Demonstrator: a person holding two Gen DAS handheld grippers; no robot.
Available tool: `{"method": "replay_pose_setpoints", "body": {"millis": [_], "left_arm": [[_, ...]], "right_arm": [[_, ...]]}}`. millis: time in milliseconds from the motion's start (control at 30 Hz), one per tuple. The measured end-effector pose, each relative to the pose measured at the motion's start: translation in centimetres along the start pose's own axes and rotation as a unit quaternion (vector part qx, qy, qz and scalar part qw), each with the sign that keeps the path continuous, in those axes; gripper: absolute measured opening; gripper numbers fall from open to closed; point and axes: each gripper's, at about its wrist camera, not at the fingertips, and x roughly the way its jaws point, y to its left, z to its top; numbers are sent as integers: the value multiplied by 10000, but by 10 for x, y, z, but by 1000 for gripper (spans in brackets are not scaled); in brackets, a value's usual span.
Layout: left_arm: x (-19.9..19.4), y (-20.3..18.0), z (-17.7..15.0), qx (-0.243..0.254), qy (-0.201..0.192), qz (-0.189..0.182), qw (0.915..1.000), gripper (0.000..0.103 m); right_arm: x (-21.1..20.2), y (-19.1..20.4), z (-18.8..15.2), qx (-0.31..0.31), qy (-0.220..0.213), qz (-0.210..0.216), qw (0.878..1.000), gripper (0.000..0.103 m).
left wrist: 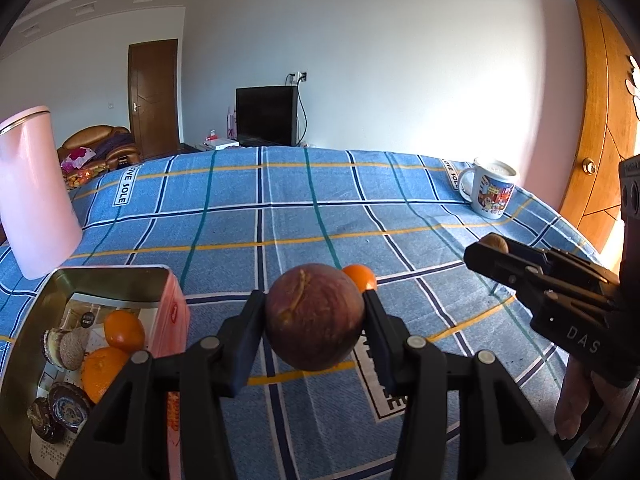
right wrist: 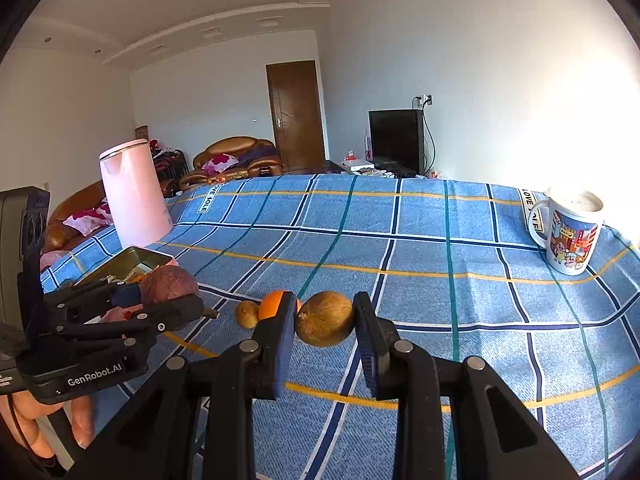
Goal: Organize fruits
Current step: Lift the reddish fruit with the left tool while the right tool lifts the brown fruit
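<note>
The left gripper (left wrist: pixel 314 316) clenched a scarred, dull purple-red passion fruit (left wrist: pixel 314 317) above the checked cloth (left wrist: pixel 280 216), beside the tin (left wrist: pixel 48 300). The right gripper (right wrist: pixel 325 322) flanked a brown kiwi (right wrist: pixel 325 319); contact was unclear. An orange (right wrist: pixel 271 304) sat half hidden.

From my left wrist view, the left gripper (left wrist: pixel 314 320) covers the lower corner of the metal tin (left wrist: pixel 24 332), and the frame edge cuts off the tin's near end. One orange (left wrist: pixel 358 276) beyond the held passion fruit (left wrist: pixel 314 316) is mostly hidden behind it. The brown fruit (left wrist: pixel 496 242) in the right gripper (left wrist: pixel 490 254) shows only a sliver above the fingers. In my right wrist view, the tin's (right wrist: pixel 136 258) contents sit behind the left gripper (right wrist: pixel 172 304) and I cannot identify them. The mug's (right wrist: pixel 572 232) rim is washed out by glare.
</note>
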Motion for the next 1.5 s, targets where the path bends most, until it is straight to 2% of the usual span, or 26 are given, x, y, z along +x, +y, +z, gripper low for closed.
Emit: {"method": "replay_pose_setpoints", "body": {"millis": [1233, 1500], "left_arm": [[-40, -9, -10, 258, -893, 338, 9951, 50], [-51, -1, -15, 192, -954, 251, 9949, 50]], "right_arm": [[-27, 7, -3, -236, -698, -114, 9972, 31], [-30, 17, -3, -343, -769, -91, 9964, 31]]}}
